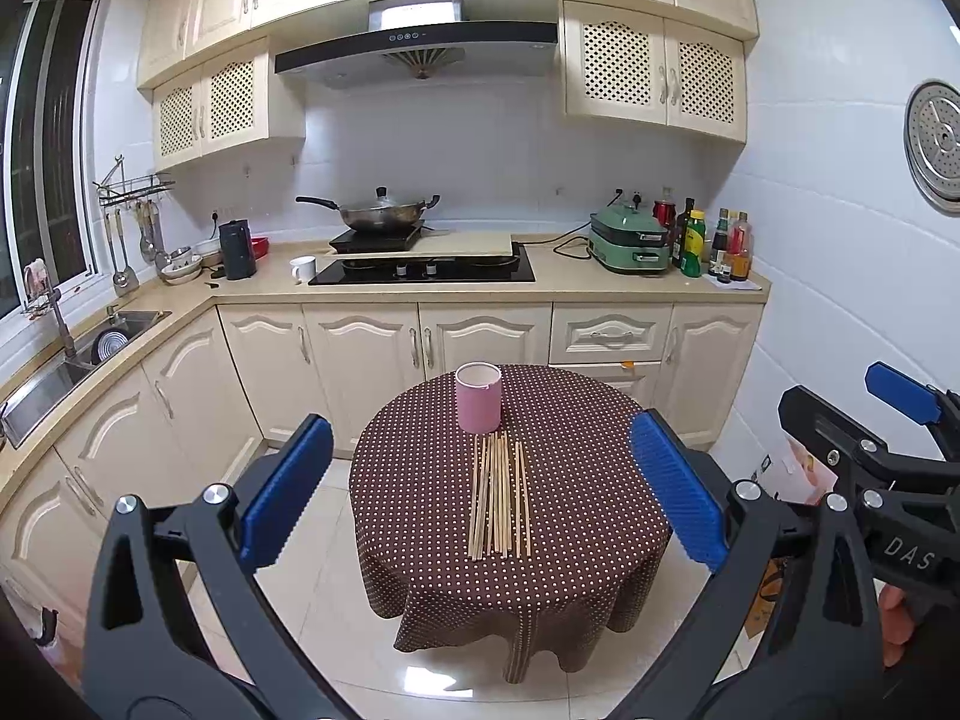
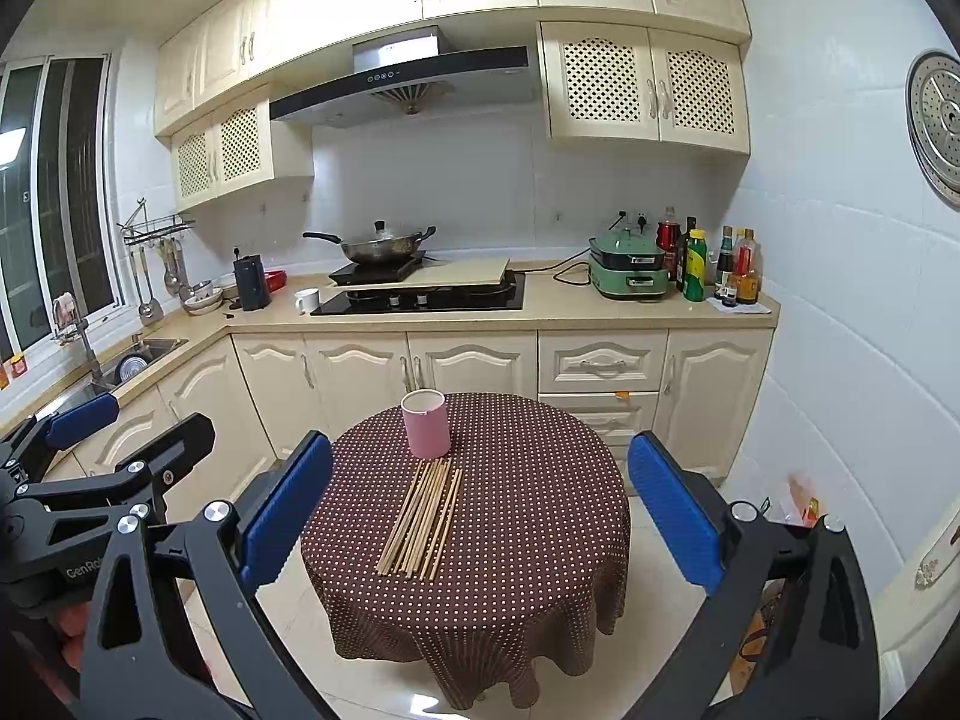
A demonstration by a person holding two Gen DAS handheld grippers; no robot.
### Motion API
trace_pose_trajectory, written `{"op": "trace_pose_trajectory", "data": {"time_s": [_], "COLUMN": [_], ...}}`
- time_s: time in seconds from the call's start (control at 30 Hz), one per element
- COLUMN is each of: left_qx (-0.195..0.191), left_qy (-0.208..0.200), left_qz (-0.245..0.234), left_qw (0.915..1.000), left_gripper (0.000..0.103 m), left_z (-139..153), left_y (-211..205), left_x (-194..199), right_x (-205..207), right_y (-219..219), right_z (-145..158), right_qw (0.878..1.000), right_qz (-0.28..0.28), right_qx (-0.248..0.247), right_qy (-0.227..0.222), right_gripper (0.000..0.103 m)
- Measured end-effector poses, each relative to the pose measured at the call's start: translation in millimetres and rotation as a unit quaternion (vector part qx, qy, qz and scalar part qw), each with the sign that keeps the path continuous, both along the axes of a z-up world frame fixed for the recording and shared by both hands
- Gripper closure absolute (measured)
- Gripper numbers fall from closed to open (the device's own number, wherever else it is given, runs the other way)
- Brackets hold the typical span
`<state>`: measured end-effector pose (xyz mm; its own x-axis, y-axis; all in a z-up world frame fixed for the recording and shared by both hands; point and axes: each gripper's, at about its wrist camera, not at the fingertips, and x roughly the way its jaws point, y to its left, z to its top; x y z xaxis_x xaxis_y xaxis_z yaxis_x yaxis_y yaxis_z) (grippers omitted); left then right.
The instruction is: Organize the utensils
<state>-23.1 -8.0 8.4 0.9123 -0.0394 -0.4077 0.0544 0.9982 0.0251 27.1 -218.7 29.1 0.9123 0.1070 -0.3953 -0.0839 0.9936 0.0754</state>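
Observation:
Several wooden chopsticks [image 1: 499, 495] lie side by side on a round table with a brown dotted cloth [image 1: 594, 480]. A pink cylindrical holder [image 1: 477, 397] stands upright just behind them. In the right wrist view the chopsticks [image 2: 423, 519] and the holder [image 2: 425, 423] show on the same table [image 2: 540, 510]. My left gripper [image 1: 480, 492] is open and empty, held back from the table and above the floor. My right gripper [image 2: 480, 507] is open and empty, also held back from the table. Each gripper shows at the edge of the other's view.
Kitchen counter [image 1: 570, 285] behind the table holds a hob, a wok [image 1: 378, 213], a green cooker [image 1: 630, 240] and bottles. A sink [image 1: 90, 348] is at the left. Cabinets line the back wall. Bags [image 2: 798, 504] lie on the floor to the table's right.

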Motion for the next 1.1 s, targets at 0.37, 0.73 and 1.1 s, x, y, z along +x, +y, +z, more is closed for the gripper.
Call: {"op": "trace_pose_trajectory", "data": {"time_s": [0.37, 0.73, 1.1], "left_qx": [0.002, 0.001, 0.005], "left_qy": [-0.002, 0.009, 0.021], "left_qz": [-0.002, -0.003, 0.002], "left_qw": [1.0000, 1.0000, 0.9998], "left_gripper": [0.006, 0.006, 0.007], "left_z": [-3, -10, -12], "left_y": [-2, -4, -5], "left_x": [2, 9, 19], "right_x": [0, 7, 16], "right_y": [-2, 0, 3], "right_z": [-4, -9, -11], "right_qw": [1.000, 1.000, 1.000], "right_qz": [-0.004, -0.002, 0.000], "right_qx": [0.003, 0.003, 0.008], "right_qy": [0.001, 0.013, 0.029], "right_gripper": [0.008, 0.008, 0.008]}}
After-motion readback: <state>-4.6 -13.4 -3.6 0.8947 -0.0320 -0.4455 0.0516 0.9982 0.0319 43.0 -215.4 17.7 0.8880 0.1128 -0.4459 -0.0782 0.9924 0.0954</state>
